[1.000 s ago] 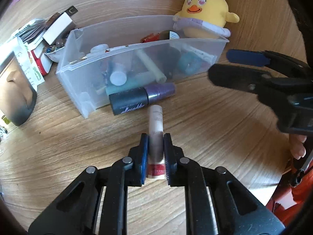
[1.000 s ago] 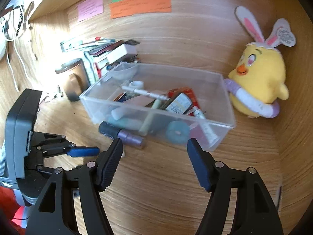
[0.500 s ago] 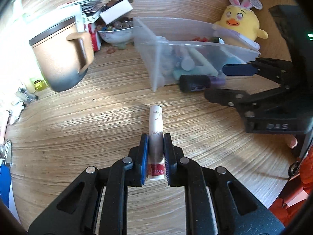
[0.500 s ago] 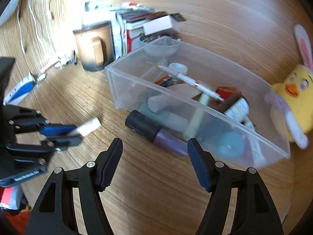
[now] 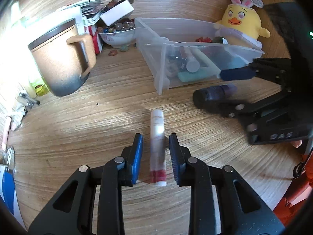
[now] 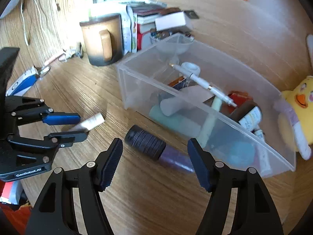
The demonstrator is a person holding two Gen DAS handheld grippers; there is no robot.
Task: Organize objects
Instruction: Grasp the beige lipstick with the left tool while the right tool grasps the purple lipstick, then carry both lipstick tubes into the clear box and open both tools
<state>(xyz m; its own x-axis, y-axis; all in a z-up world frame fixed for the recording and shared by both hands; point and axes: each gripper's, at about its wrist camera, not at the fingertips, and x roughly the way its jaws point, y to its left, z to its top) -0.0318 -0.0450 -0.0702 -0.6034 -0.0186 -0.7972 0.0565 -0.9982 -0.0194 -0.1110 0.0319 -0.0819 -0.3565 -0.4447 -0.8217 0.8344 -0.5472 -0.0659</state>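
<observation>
A white tube with a red band [image 5: 157, 146] lies between the fingers of my left gripper [image 5: 156, 152], which has opened; gaps show on both sides of the tube. The tube's tip also shows in the right wrist view [image 6: 92, 121] beside the left gripper [image 6: 70, 126]. My right gripper [image 6: 154, 160] is open and empty, just above a purple bottle with a black cap [image 6: 156, 149] that lies on the table against the clear plastic bin [image 6: 137, 90]. In the left wrist view the bottle [image 5: 213, 95] sits under the right gripper [image 5: 230, 90].
The bin [image 5: 152, 39] holds several tubes, a pen [image 6: 203, 83] and small bottles. A brown mug [image 5: 60, 58], a bowl of beads [image 5: 117, 33], stacked boxes [image 6: 148, 27] and a yellow plush chick [image 5: 242, 22] stand around it on the wooden table [image 5: 78, 127].
My left gripper has opened and released the white tube, which now looks blurred between the fingers. My right gripper has moved closer to the purple bottle.
</observation>
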